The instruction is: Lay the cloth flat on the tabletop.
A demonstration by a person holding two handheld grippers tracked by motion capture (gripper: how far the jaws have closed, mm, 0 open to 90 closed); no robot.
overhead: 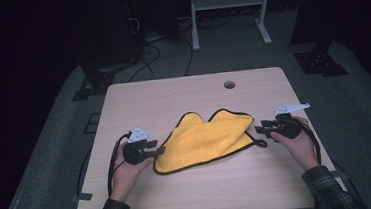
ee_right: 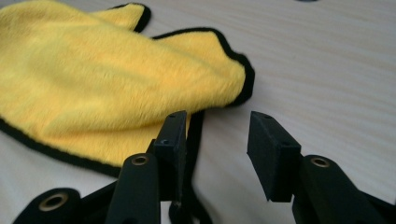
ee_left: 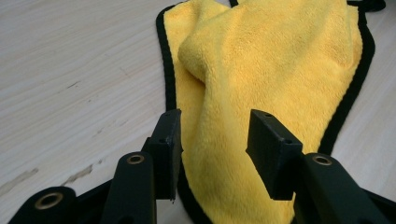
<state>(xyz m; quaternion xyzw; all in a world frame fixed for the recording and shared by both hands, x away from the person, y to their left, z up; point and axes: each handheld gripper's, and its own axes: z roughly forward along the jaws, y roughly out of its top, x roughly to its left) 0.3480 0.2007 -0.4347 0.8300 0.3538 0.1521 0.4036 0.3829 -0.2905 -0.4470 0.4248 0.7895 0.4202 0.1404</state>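
High view: one yellow cloth (overhead: 204, 140) with black edging, lying crumpled and partly folded on the pale wooden worktop (overhead: 192, 91), roughly at its middle and toward the person's side. All places below are given relative to this cloth.

Left gripper (overhead: 158, 148): held in the person's left hand (overhead: 128, 169), at the cloth's left corner, touching or just short of its edge. Left gripper view: jaws partly apart, with the cloth's near corner lying between them; the pads do not press on the fabric, and a gap shows on each side. A raised fold of the cloth (ee_left: 261, 70) runs away from the jaws.

Right gripper (overhead: 259, 128): held in the person's right hand (overhead: 296, 141), just beside the cloth's right corner. Right gripper view: jaws partly apart; the left jaw stands over the black edging (ee_right: 196, 126), bare worktop shows in the gap, and nothing is clamped. A thin black loop (overhead: 260, 143) trails from the cloth's right corner toward this gripper.

Round hole (overhead: 229, 84): in the worktop, beyond the cloth, well apart from it.

Cables (overhead: 112, 160): one trails from each gripper toward the person, away from the cloth.

Sleeves: plaid, at the near edge of the worktop, on either side of the cloth.
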